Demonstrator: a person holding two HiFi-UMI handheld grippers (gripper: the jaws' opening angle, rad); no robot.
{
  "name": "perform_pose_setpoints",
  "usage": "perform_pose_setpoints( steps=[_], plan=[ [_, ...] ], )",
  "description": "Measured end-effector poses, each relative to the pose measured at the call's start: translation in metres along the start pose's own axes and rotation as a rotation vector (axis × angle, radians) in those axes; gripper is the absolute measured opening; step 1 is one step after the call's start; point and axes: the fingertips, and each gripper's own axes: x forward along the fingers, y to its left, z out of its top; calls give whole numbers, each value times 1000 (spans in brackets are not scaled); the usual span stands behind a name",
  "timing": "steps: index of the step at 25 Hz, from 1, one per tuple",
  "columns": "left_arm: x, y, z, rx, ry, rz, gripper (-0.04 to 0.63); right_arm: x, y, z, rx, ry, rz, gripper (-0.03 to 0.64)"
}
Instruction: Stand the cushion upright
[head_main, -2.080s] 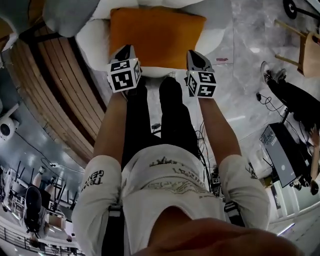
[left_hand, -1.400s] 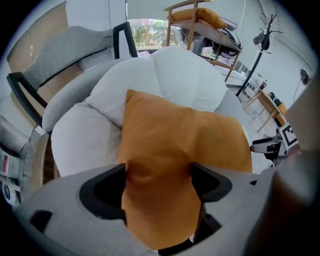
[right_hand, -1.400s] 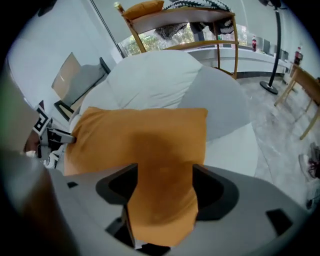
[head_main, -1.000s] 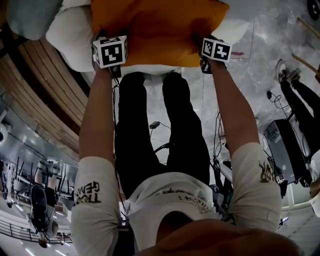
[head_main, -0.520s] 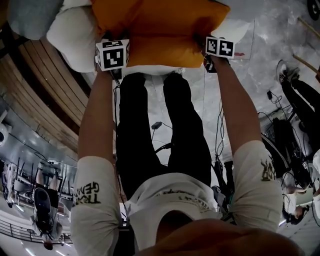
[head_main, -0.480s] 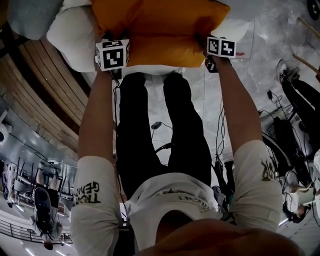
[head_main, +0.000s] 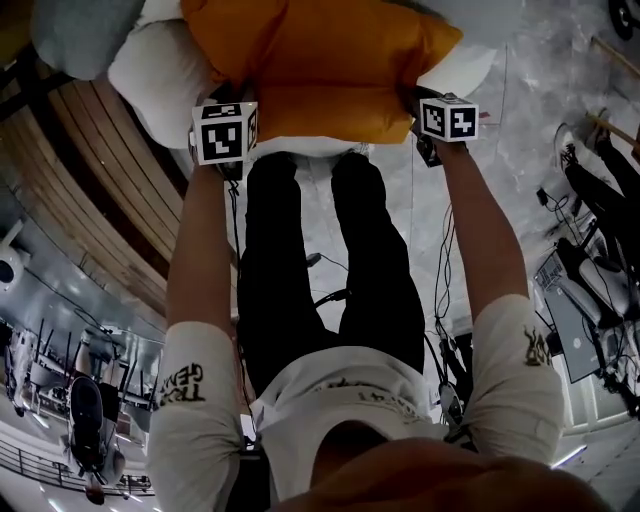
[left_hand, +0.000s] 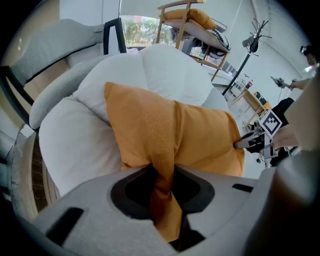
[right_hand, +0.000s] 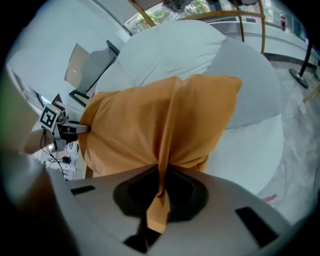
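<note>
The orange cushion (head_main: 320, 65) lies on the white seat (head_main: 160, 70), with its near side at the seat's front edge. The left gripper (left_hand: 162, 195) pinches the near left corner and its jaws are closing on the fabric. The right gripper (right_hand: 159, 195) is clamped tight on the near right corner.

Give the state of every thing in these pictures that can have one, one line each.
orange cushion, on the white armchair, not yet upright, pinched at both near corners.
left claw, closing on a fold of the orange cushion's fabric.
right claw, shut on a fold of the orange cushion's fabric.
white armchair, bearing the orange cushion.
</note>
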Motion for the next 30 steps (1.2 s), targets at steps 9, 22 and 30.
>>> perform_pose_setpoints(
  steps=[9, 22, 30],
  plan=[
    [-54, 1, 13, -70, -126, 14, 77, -55, 29, 58, -46, -139, 38, 38],
    [-75, -3, 107, -84, -397, 32, 86, -122, 16, 220, -261, -360, -28, 38],
    [-23, 11, 82, -131, -326, 86, 182, -60, -27, 220, -244, -333, -145, 87]
  ],
)
